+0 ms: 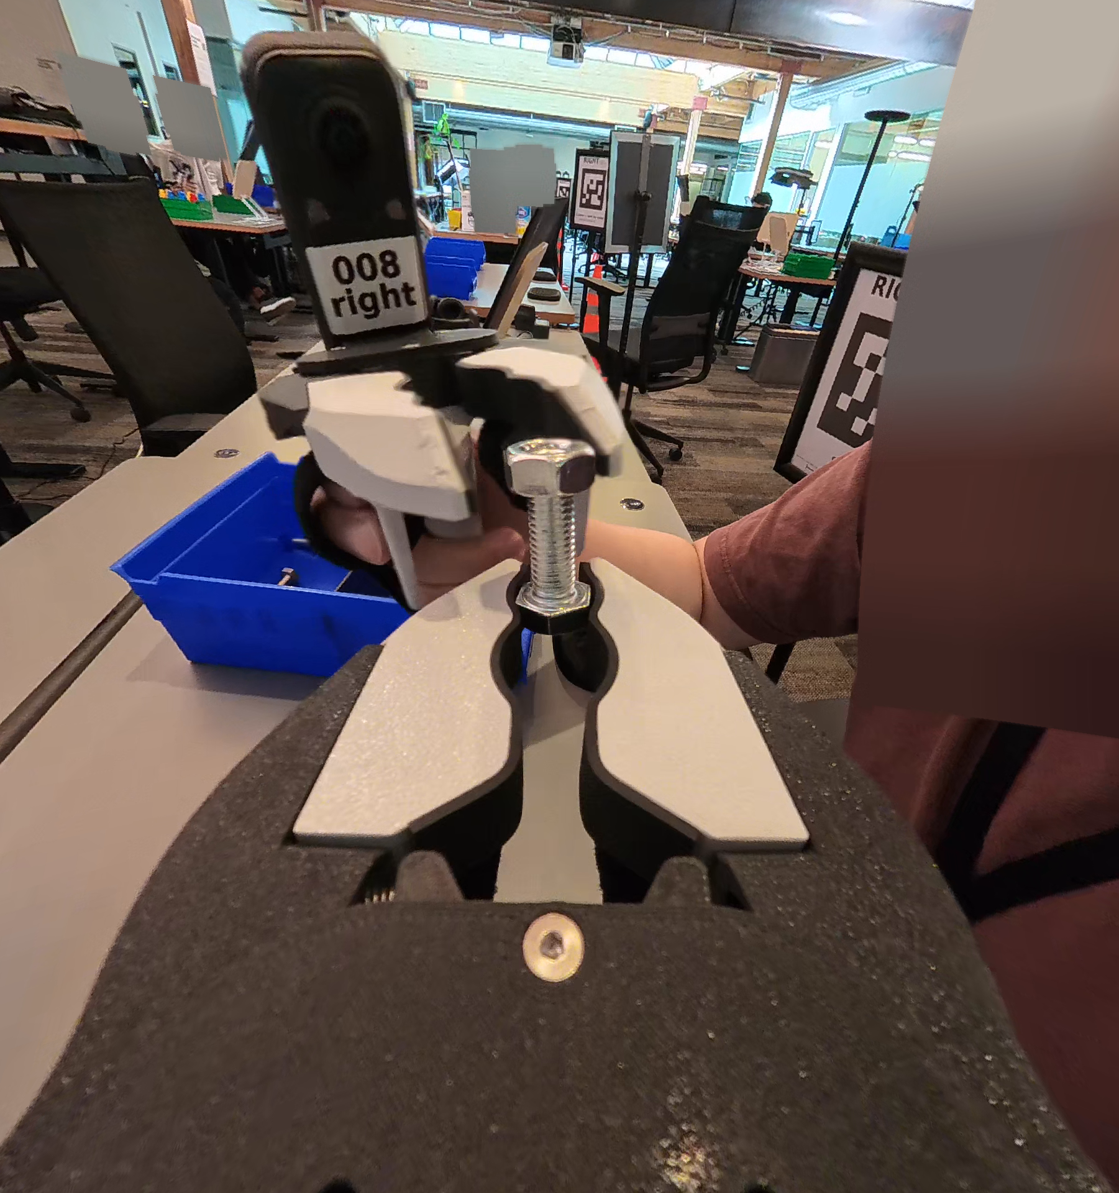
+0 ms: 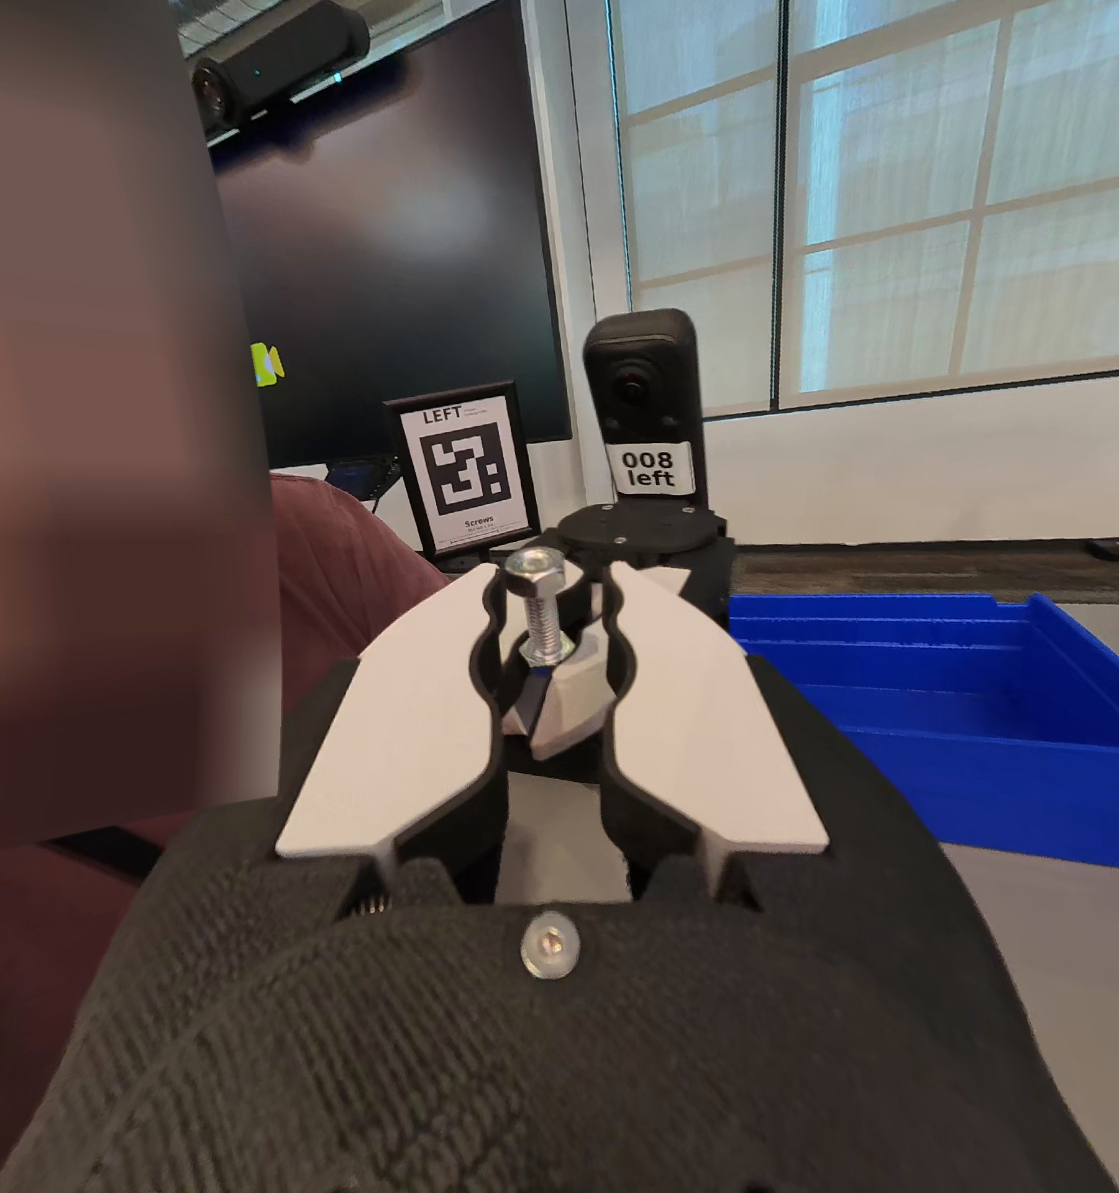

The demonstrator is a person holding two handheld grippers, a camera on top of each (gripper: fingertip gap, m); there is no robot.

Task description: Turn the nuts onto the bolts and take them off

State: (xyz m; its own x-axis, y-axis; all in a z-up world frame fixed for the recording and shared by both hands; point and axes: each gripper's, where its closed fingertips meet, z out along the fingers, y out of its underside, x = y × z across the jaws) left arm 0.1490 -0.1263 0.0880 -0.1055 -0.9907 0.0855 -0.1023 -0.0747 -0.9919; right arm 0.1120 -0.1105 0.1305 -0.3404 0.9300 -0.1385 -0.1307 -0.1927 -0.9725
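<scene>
A silver bolt [image 1: 553,516] stands upright, head up, its thread running down into a silver nut [image 1: 551,601]. My left gripper [image 1: 553,584] is shut on the nut, which sits in the notch between the white fingers. My right gripper [image 2: 551,569] faces it from the far side. Its jaws are apart, one on each side of the bolt head [image 2: 534,574], with a gap on the right side. In the right wrist view the nut [image 2: 547,651] sits at the tips of the left gripper [image 2: 560,684]. In the left wrist view the right gripper [image 1: 479,419] is just behind the bolt head.
A blue bin [image 1: 253,600] lies on the grey table [image 1: 59,742] to the left, with a loose bolt [image 1: 287,574] inside; it also shows in the right wrist view [image 2: 931,697]. A framed marker sign [image 2: 463,474] stands behind. A person's arm [image 1: 782,549] is at the right. The left gripper's tips are roughly 5 cm from the right gripper's.
</scene>
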